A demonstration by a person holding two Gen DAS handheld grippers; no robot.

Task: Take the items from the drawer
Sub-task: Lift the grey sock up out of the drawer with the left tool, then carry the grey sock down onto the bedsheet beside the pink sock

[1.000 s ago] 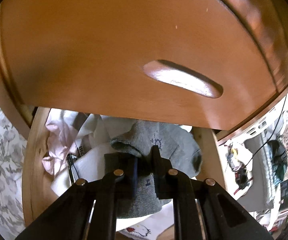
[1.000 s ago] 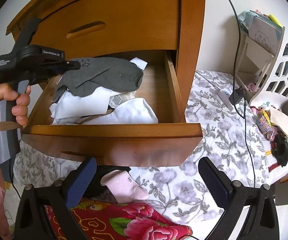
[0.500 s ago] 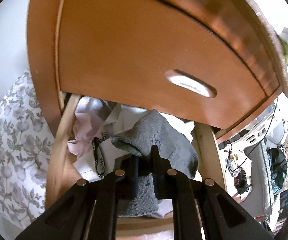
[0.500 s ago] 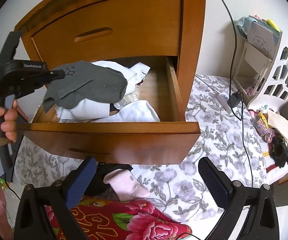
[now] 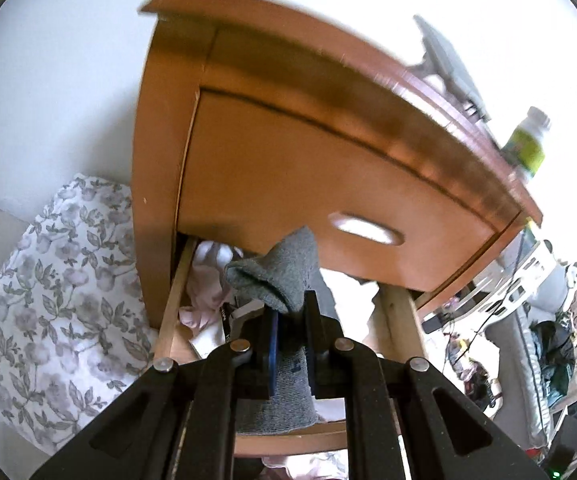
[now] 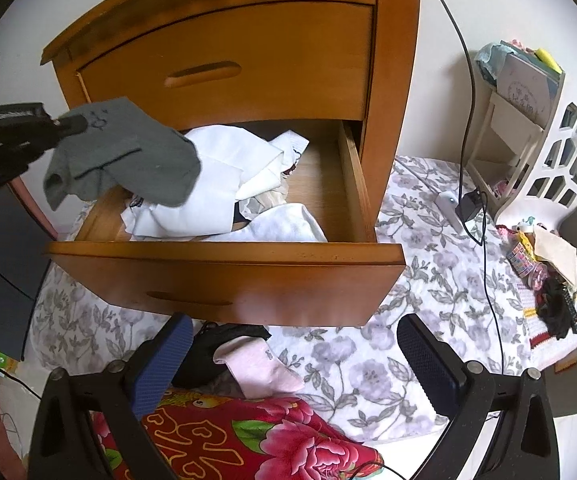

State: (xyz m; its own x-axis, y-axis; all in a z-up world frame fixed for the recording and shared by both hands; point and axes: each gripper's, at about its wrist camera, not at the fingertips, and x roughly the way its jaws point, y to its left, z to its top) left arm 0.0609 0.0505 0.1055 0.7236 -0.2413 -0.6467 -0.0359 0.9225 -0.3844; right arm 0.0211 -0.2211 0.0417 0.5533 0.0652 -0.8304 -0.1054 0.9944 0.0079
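grey sock (image 6: 128,160) dangling from clamped left tongs (image 5: 290,320), risking snagging the drawer (image 6: 224,264) at six o'clock; right tongs (image 6: 292,360) gaping empty.

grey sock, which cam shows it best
The right wrist view: the whole grey sock hangs clear of the open drawer, pinched by the left gripper. The left wrist view shows it too close, partly hidden behind its own fingers.

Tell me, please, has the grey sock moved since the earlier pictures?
Yes. In the right wrist view the grey sock has risen clear of the open drawer, leftward, clamped in the left hand-held gripper.
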